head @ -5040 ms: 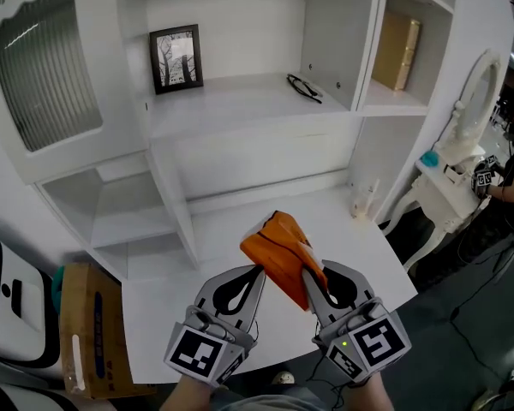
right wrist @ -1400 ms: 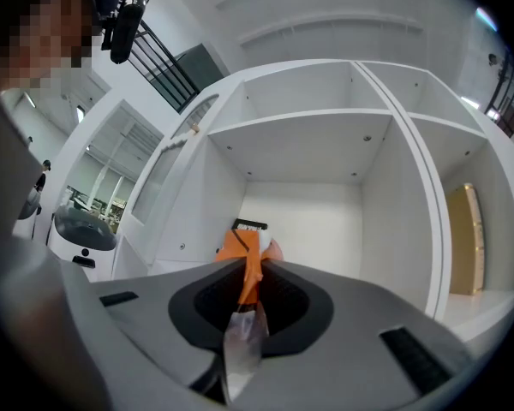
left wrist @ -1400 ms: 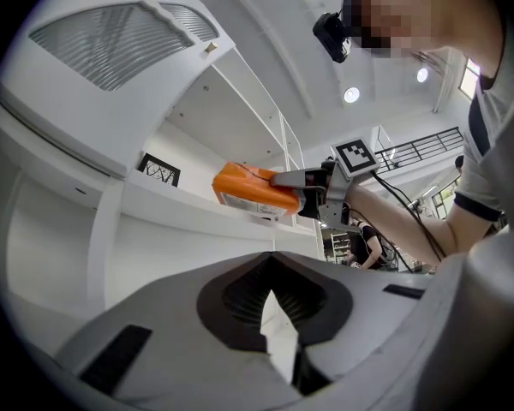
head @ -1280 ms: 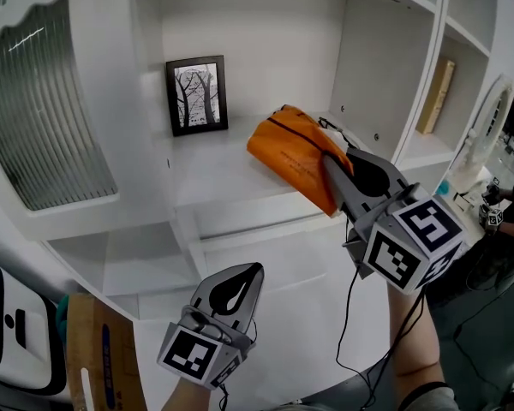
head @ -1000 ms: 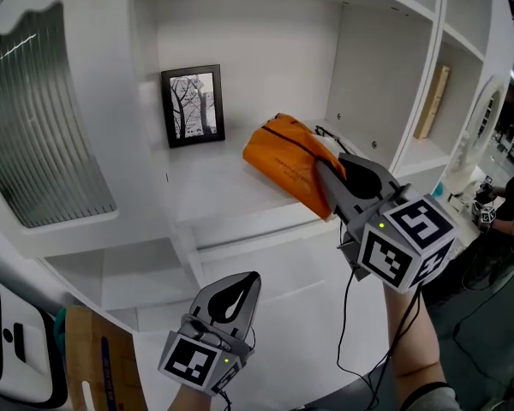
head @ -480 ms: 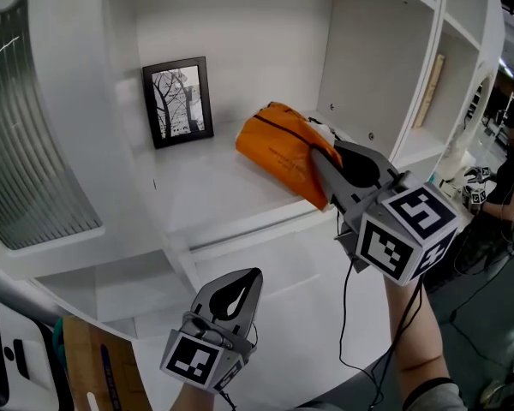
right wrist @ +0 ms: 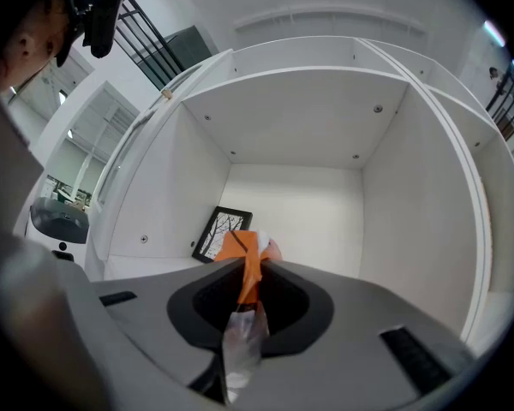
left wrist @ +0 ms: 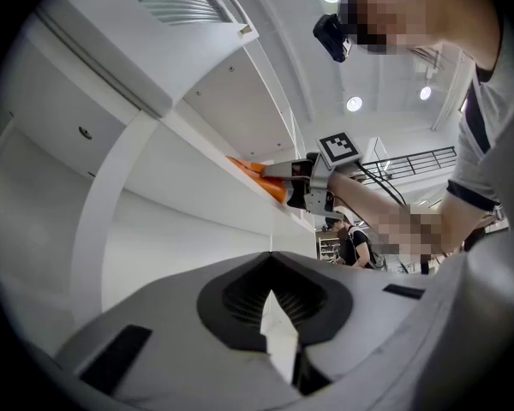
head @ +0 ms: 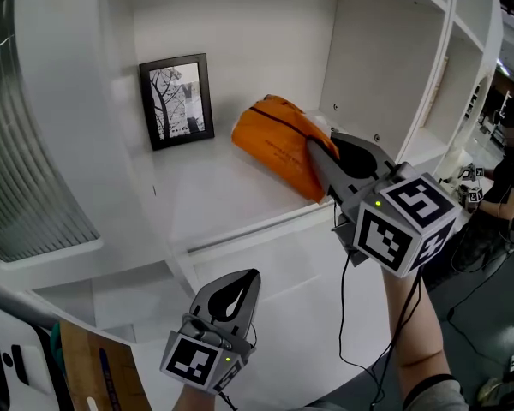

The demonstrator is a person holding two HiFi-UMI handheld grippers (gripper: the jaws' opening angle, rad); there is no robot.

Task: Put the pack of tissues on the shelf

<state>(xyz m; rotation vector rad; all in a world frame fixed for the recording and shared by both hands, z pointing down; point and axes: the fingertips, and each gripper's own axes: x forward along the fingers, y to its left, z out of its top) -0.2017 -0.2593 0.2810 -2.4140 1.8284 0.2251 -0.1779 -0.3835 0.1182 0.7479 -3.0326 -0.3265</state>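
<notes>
Plainly, the orange pack of tissues lies on the white shelf, its bulk on the board just right of the framed picture of bare trees and near the compartment's right wall. The right tool reaches in roughly level and pinches only the crimped end of the wrapper: in the right gripper view a thin strip of orange and clear film runs between the jaws, which have just been easing apart with that film between them. Gripping by the flat end seam probably lets the soft pack be slid in and set down without being crushed, and keeps the tool's body outside the shelf's front edge. The left tool hangs low over the tabletop below, jaws pressed together on nothing, seemingly kept out of the way. Faint dark print crosses the orange wrapper but is too small to read; the only other markings are the square black-and-white patterns on the tools' cubes.
</notes>
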